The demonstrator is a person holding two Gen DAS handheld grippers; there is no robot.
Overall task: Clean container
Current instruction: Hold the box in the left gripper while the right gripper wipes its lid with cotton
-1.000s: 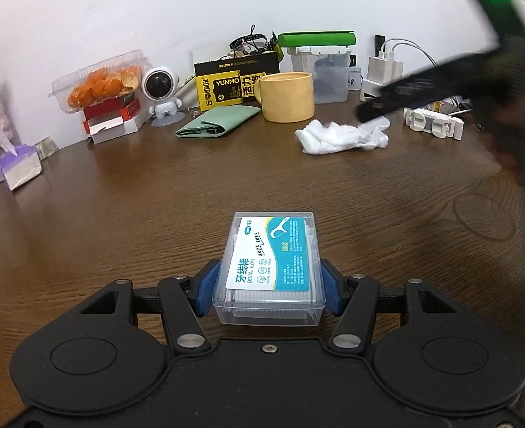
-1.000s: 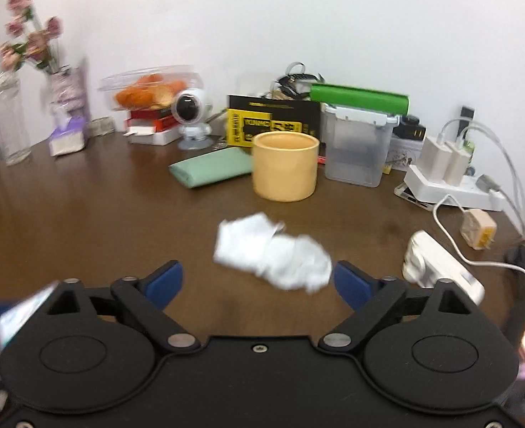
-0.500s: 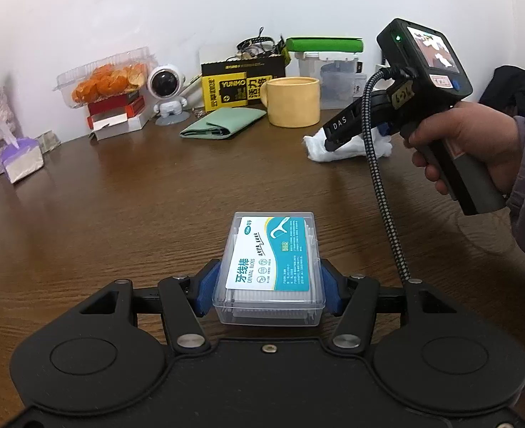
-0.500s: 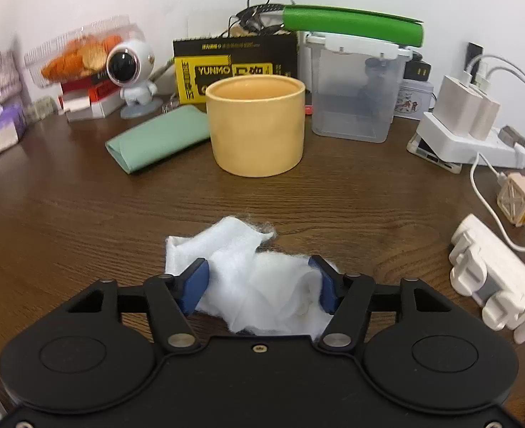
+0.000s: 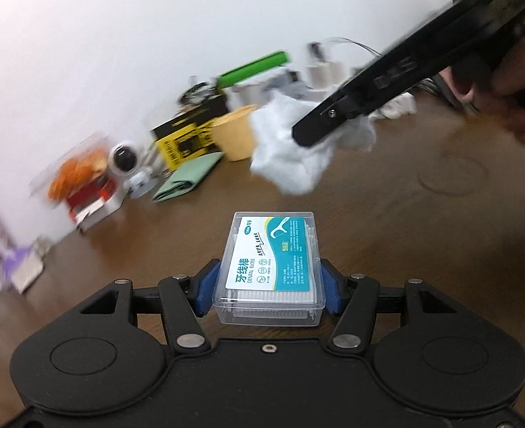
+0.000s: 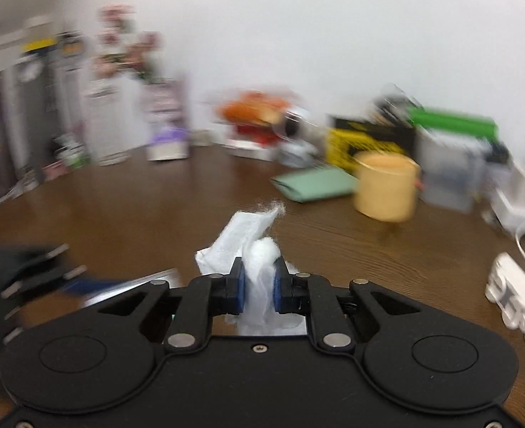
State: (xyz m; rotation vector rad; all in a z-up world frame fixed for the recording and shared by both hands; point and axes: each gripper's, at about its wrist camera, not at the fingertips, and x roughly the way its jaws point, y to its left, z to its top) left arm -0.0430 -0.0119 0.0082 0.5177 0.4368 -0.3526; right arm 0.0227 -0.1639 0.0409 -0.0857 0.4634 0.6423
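Both tools clenched: left tool (image 5: 268,285) grips floss box (image 5: 271,267); right tool (image 6: 259,287) pinches white tissue (image 6: 251,246).

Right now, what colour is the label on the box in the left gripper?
Teal and white, on the clear floss box the left gripper holds; left wrist view.

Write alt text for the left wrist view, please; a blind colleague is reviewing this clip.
The left claw grips a clear dental floss box with a teal label above a brown wooden table. Above it, the right claw holds a crumpled white wipe in mid-air. Blurred clutter, including a yellow cup, lines the white wall.
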